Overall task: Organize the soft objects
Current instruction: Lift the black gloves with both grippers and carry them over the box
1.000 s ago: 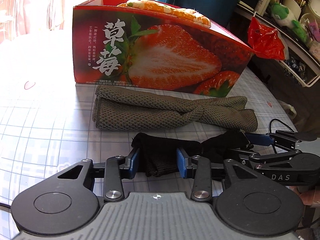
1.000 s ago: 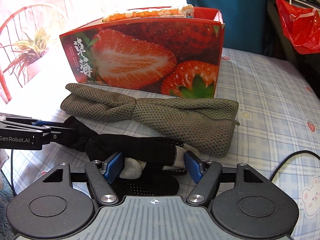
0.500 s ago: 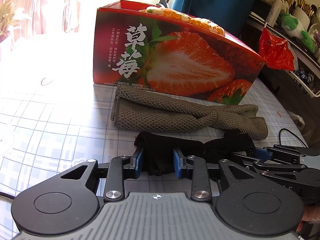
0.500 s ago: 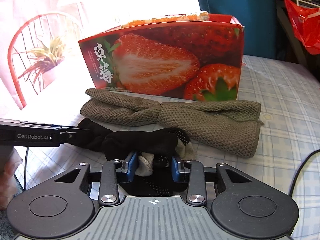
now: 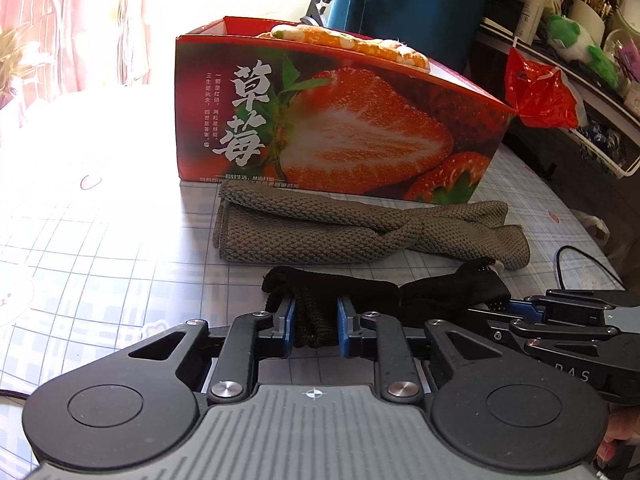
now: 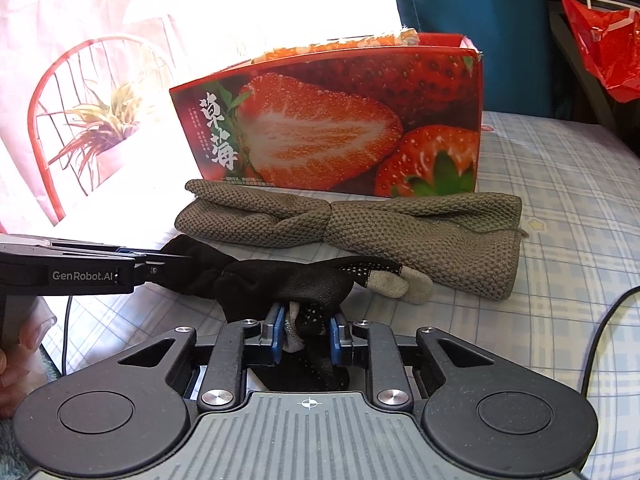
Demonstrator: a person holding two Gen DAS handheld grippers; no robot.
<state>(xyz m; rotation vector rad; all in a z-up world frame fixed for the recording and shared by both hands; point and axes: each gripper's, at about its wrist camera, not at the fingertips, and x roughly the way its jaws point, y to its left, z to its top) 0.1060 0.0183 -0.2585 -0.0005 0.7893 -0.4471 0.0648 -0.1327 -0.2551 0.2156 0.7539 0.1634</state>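
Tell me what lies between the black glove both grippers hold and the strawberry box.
A folded olive knit cloth lies on the table between the black glove and the strawberry box, close to the box's front. Both wrist views show it.

Left gripper (image 5: 316, 322) clamped low, right gripper (image 6: 306, 334) likewise (blue pads pinching fabric), fingers nearly meeting

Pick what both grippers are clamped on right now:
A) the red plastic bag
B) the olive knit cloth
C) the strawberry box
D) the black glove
D: the left gripper and the right gripper each pinch an end of the black glove, which lies in front of the olive cloth.
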